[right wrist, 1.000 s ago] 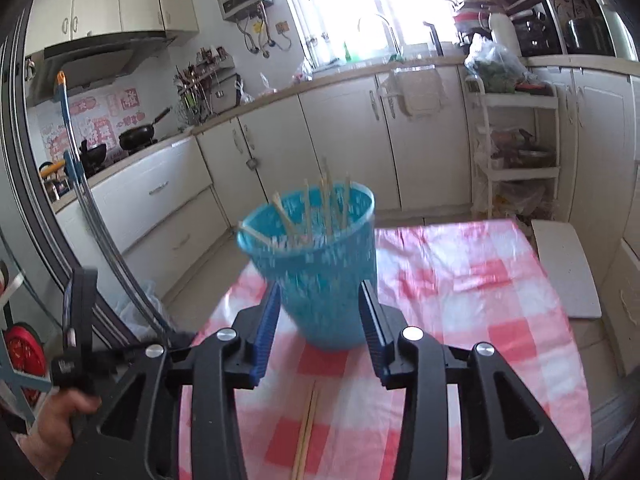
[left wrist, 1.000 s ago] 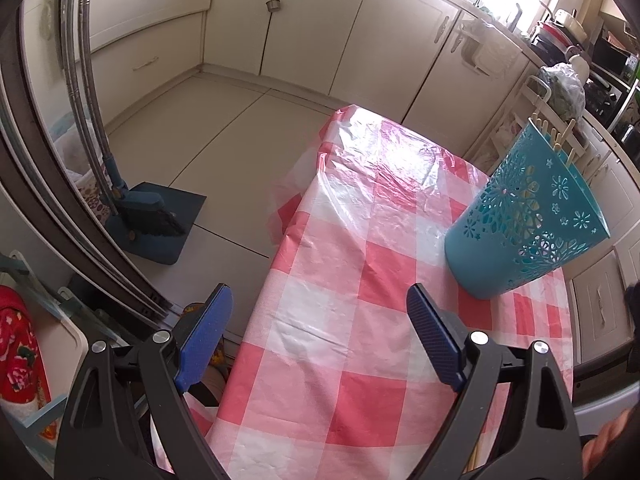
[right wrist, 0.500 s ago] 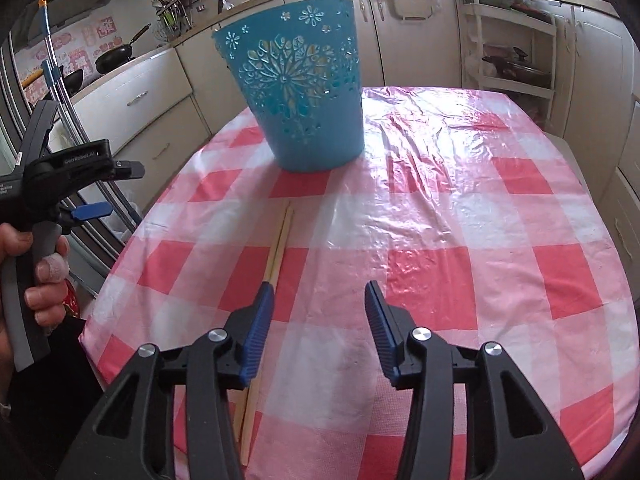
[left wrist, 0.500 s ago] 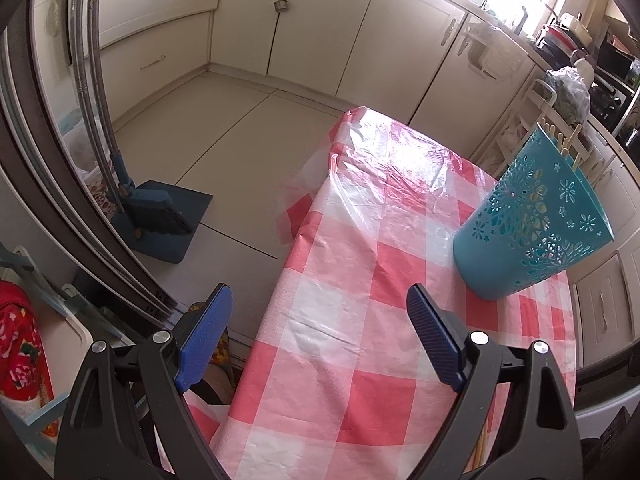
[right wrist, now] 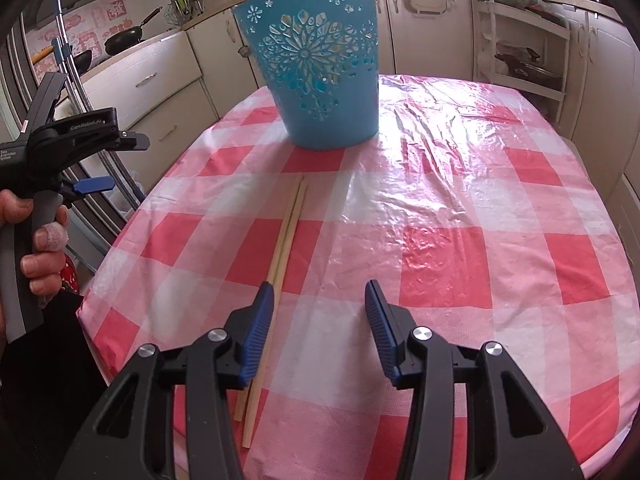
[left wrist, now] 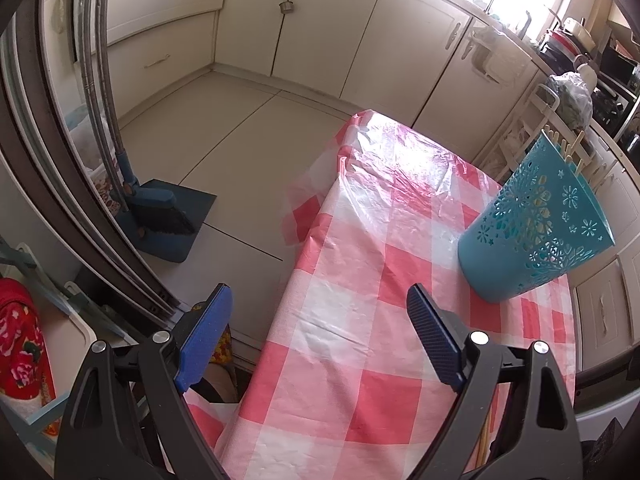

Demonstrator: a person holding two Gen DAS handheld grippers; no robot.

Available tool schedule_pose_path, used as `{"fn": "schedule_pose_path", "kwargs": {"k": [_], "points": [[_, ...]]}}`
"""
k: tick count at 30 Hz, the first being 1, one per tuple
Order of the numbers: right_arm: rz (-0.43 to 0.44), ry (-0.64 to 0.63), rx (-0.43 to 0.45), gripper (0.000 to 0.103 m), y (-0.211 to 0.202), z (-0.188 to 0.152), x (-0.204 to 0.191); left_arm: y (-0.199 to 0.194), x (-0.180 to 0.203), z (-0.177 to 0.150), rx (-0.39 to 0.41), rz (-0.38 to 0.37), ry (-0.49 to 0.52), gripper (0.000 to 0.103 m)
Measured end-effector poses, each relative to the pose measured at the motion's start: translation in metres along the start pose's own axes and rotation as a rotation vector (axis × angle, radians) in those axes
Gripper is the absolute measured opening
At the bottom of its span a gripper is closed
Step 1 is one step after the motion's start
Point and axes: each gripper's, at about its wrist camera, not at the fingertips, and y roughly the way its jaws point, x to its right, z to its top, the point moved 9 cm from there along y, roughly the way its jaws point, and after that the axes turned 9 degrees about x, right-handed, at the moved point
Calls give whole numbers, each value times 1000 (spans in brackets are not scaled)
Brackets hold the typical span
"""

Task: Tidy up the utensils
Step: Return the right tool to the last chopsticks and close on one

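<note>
A teal cut-out basket (right wrist: 316,68) stands on the checked tablecloth (right wrist: 440,248) at the far middle; in the left wrist view the basket (left wrist: 536,236) holds several wooden chopsticks (left wrist: 576,152). Two chopsticks (right wrist: 280,256) lie side by side on the cloth in front of the basket, their near ends beside my right gripper's left finger. My right gripper (right wrist: 318,312) is open and empty, low over the cloth, just right of the pair. My left gripper (left wrist: 320,320) is open and empty over the table's left edge; it also shows in the right wrist view (right wrist: 116,160).
Cream cabinets (left wrist: 320,24) line the walls. A blue dustpan and brush (left wrist: 164,216) sit on the floor left of the table. A white shelf rack (right wrist: 524,40) stands behind the table at the right.
My right gripper has pulled back from the basket and dropped low over the near cloth beside the two lying chopsticks. My left gripper has shifted only slightly.
</note>
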Motion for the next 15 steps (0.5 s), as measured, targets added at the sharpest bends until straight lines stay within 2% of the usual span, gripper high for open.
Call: {"fn": "schedule_pose_path", "kwargs": {"k": [4,13,15], "points": [[2,-4,-2,41,1,1,0,0,1,0,-2,1,7,85],[10,-35,-2,36,11,17,-12,0,3,-1,-4,-1,15,85],[1,-66,-16,28,17,20,-17,1,3,-1,-6,-1,14,85]]}}
